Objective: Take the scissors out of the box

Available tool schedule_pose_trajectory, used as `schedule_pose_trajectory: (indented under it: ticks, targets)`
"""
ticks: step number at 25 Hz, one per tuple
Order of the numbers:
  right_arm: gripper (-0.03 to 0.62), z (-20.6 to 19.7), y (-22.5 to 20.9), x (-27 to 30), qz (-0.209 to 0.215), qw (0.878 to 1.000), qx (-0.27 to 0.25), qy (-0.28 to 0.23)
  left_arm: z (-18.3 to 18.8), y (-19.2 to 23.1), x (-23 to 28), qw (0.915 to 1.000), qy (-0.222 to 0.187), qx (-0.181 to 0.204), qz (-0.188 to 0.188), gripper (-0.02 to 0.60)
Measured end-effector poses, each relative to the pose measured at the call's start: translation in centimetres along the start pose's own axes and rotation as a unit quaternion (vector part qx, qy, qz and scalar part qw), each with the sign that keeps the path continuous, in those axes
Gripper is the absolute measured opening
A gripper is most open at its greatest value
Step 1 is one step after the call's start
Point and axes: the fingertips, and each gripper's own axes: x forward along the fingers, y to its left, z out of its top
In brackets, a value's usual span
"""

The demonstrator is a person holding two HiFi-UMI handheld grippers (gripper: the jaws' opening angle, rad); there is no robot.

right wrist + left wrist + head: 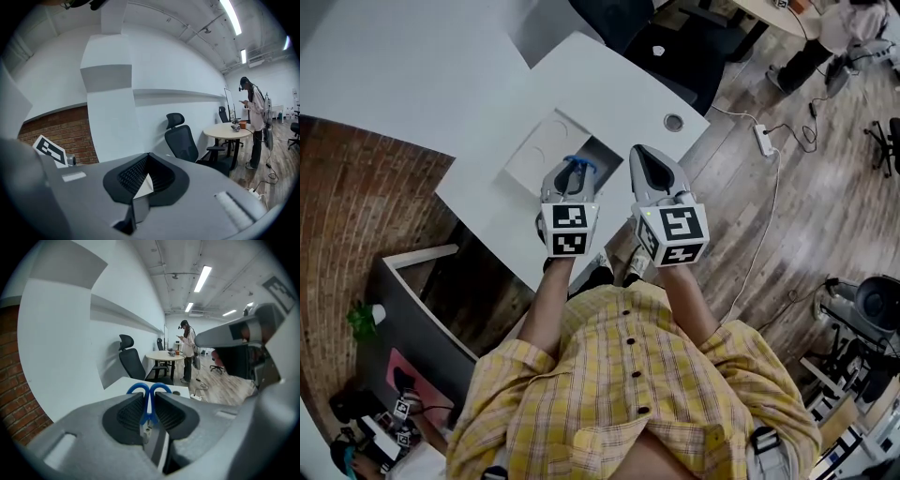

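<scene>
- Scissors point(138, 389) with blue loop handles are pinched in the left gripper point(149, 405). Its ribbed pads clamp just below the loops, which poke out past the tips, and the metal part runs back between the jaws.
- Seen from the head view, the scissors hang over the open white box point(534, 150) on the white table point(609, 84). They look clear of the box rather than resting in it.
- The right gripper point(146, 165) sits alongside with its jaws pressed together on nothing.
- They look light and stiff, so weight should be no trouble.
- The plastic near the loops likely gives the pads better purchase than smooth steel blades would.
- A hold close to the pivot should stop the pair swinging. Being thin, it could still twist between the pads if knocked against the box rim.
</scene>
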Motion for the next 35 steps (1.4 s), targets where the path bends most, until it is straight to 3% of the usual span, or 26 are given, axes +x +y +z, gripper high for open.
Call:
schedule_pose_trajectory:
  ticks: [6, 21, 28, 35]
  targets:
    - [0.005, 1.5, 0.7, -0.5, 0.008, 1.0, -0.003, -0.009, 2.5, 0.0, -2.8, 0.9985, -0.038, -0.04, -0.002, 0.08]
    - [0.005, 6.4, 2.9, -1.6, 0.034, 0.997, -0.04, -0.053, 10.0, 0.2, -7.9, 0.9889, -0.144, -0.026, 0.028, 0.08]
    - [0.005, 7.9, 3.6, -2.2, 0.039, 0.995, -0.046, -0.073, 12.6, 0.4, -10.2, 0.9814, -0.183, 0.002, 0.058, 0.08]
    - [0.005, 8.8, 4.7, -2.9, 0.049, 0.994, -0.048, -0.086, 13.8, 0.7, -12.4, 0.9746, -0.213, -0.008, 0.069, 0.08]
